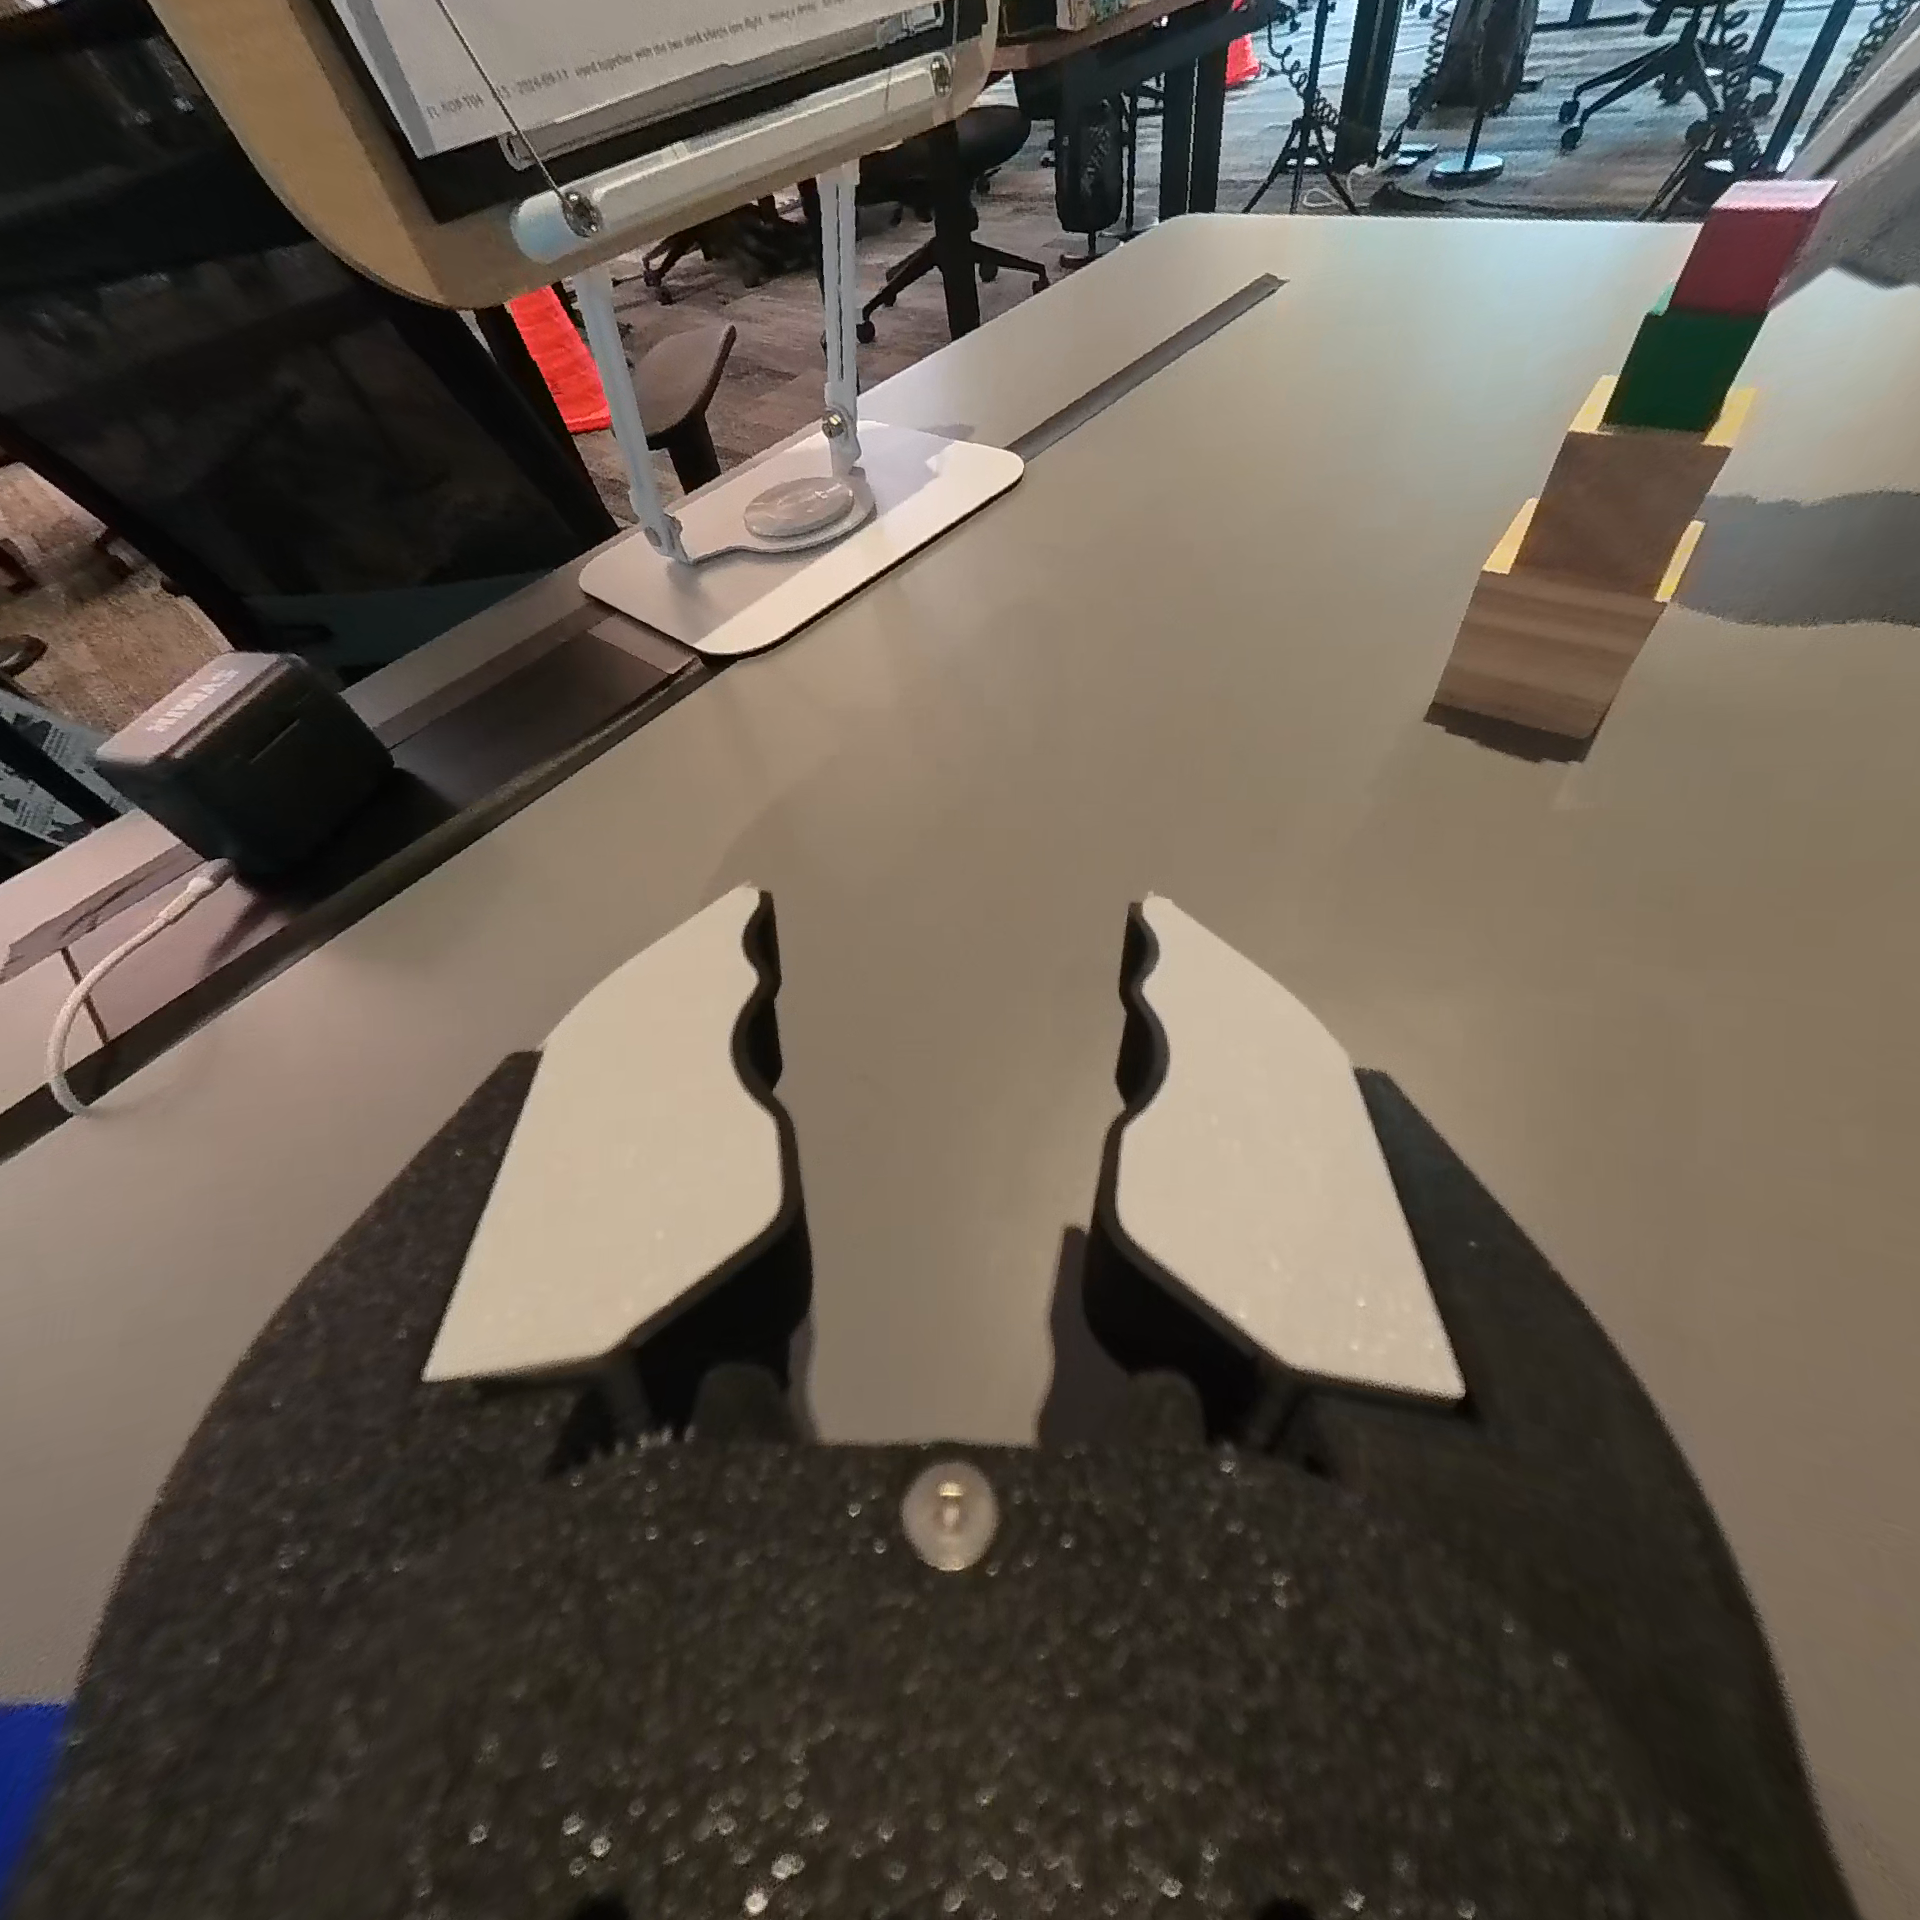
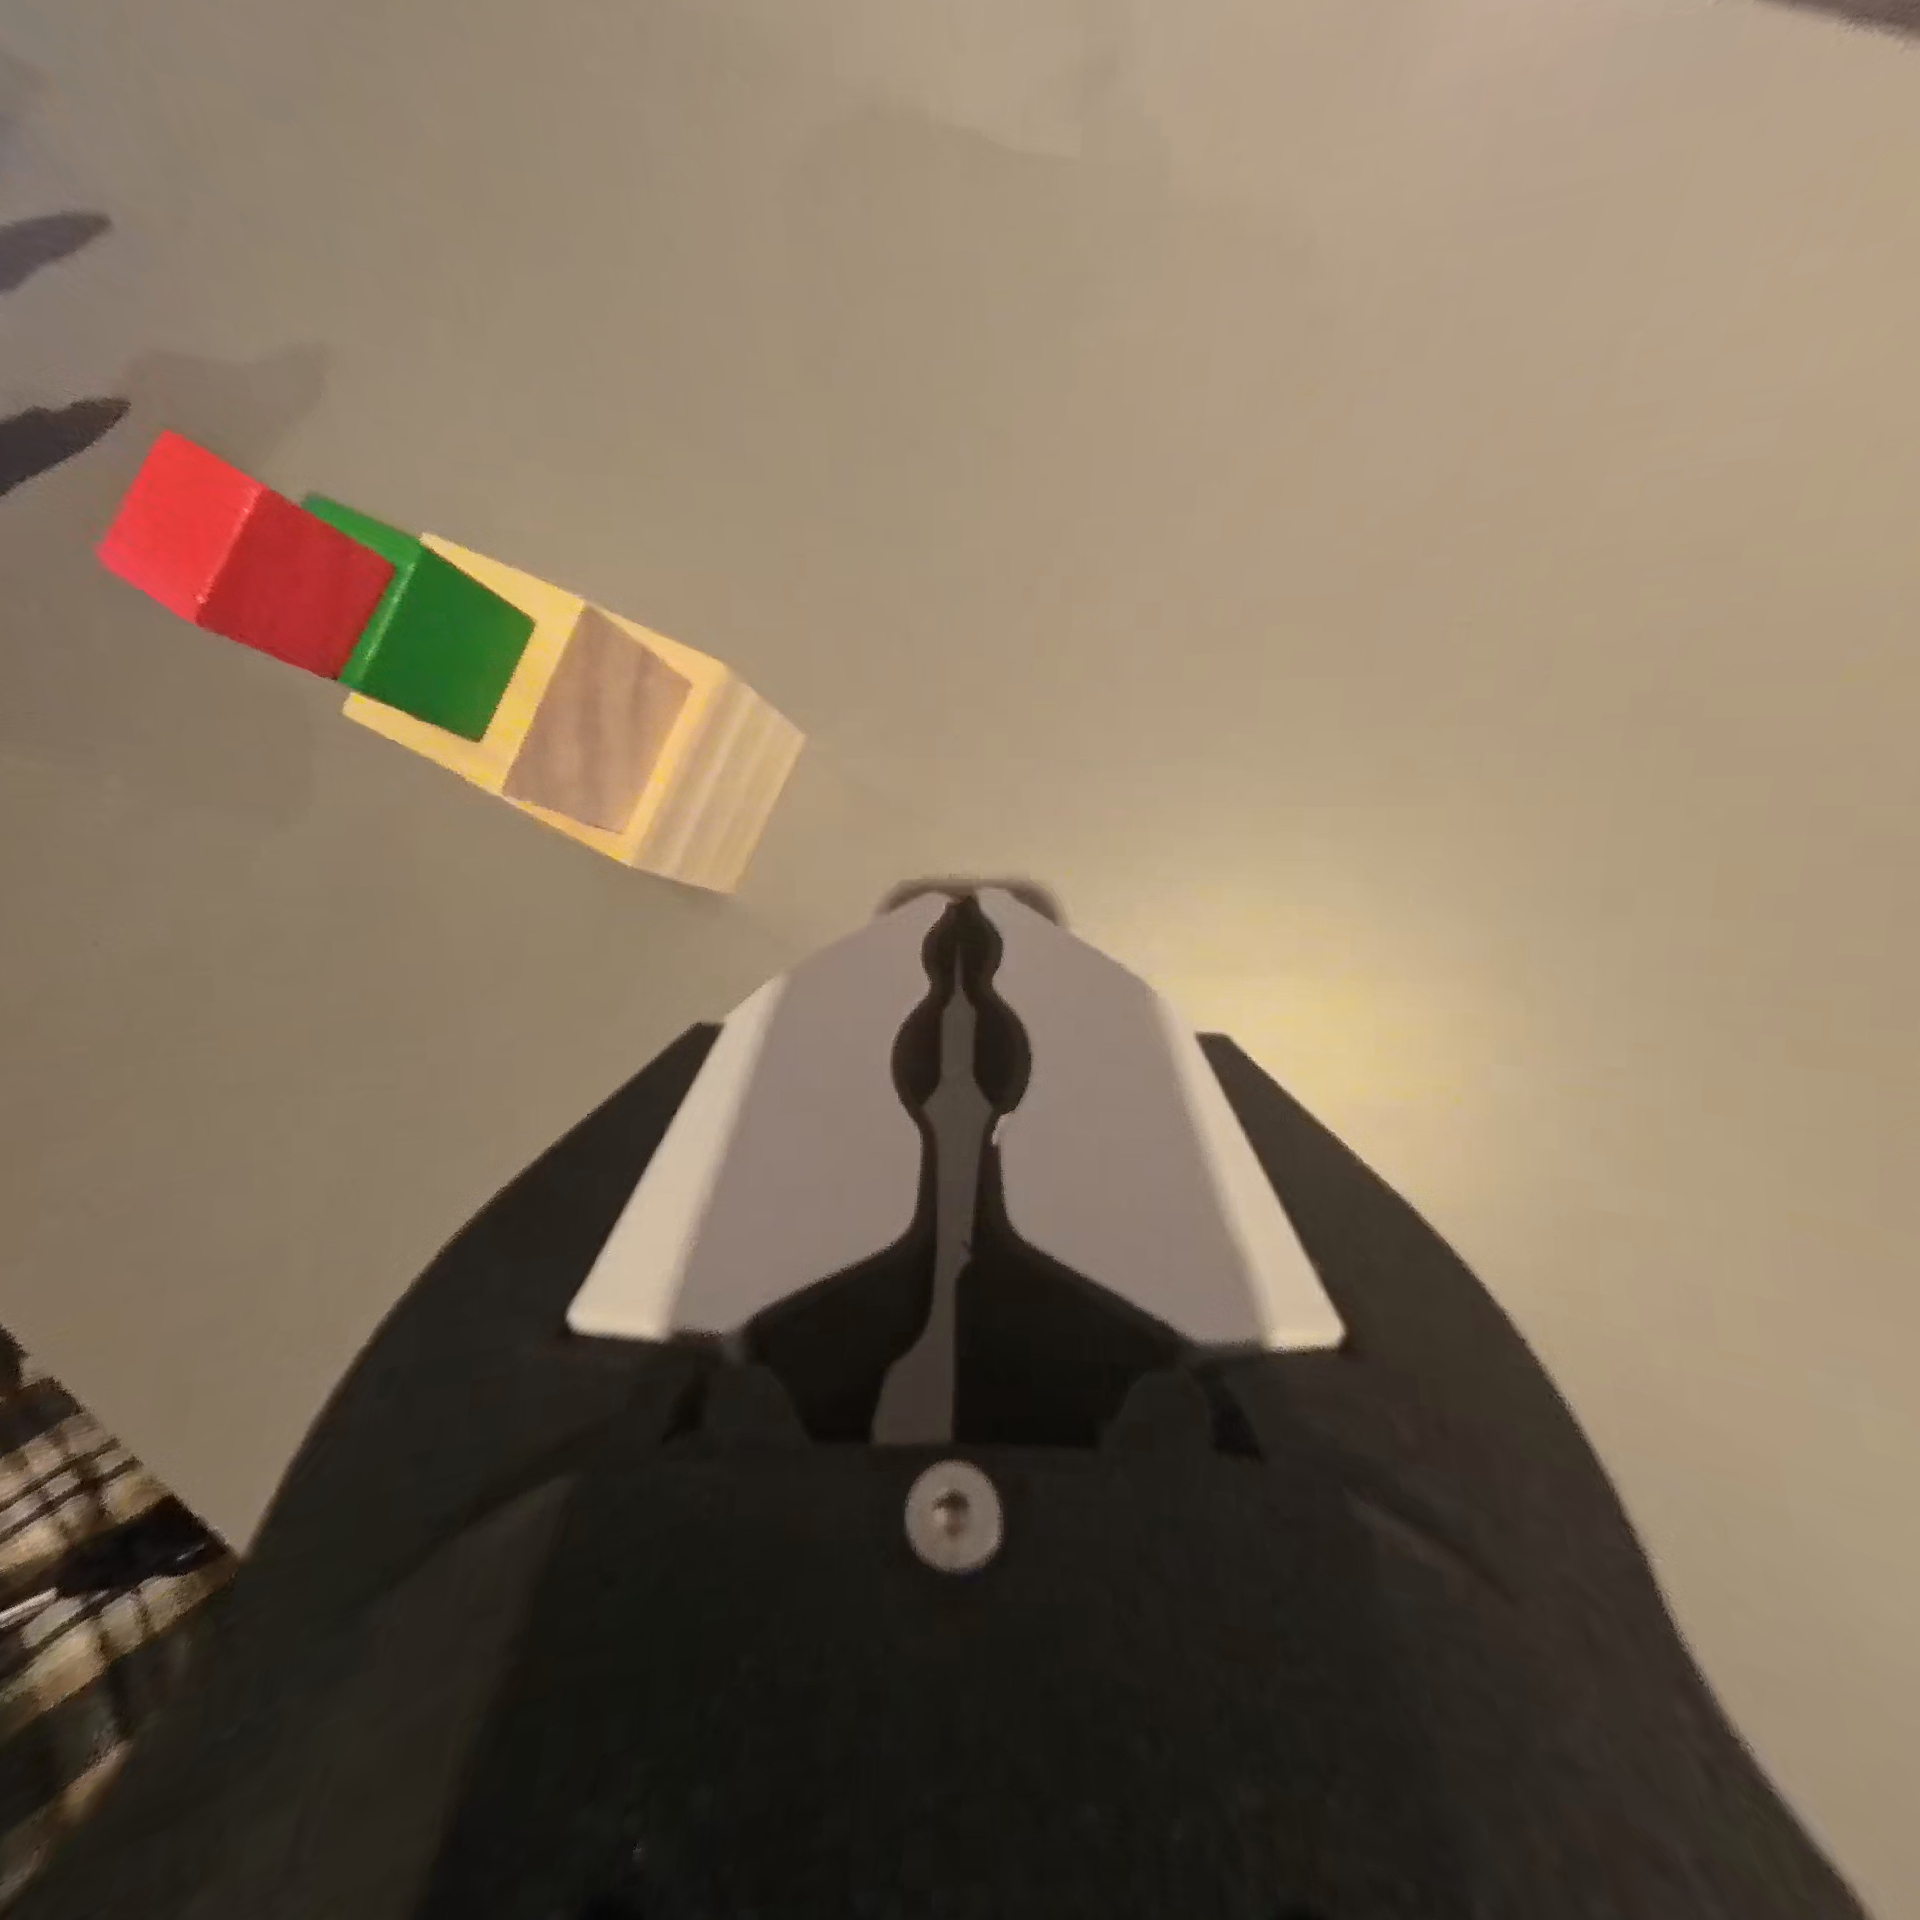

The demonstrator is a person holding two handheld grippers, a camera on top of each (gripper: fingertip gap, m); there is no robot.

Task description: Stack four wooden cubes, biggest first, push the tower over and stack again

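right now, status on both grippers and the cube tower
Left gripper open, empty, low over table. Right gripper shut, empty, beside tower. Tower standing, four cubes, red cube on top. Nothing in the way.

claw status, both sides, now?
Left claw: open, empty, low over the table.
Right claw: shut, empty, beside the cube tower, not touching.

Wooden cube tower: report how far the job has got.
Done: the four cubes stand stacked, large pale wooden cube at the bottom, smaller pale wooden cube, green cube, red cube on top. In hand: nothing; the left tool is open and empty, the right tool shut beside the tower. Left: push it over, restack.
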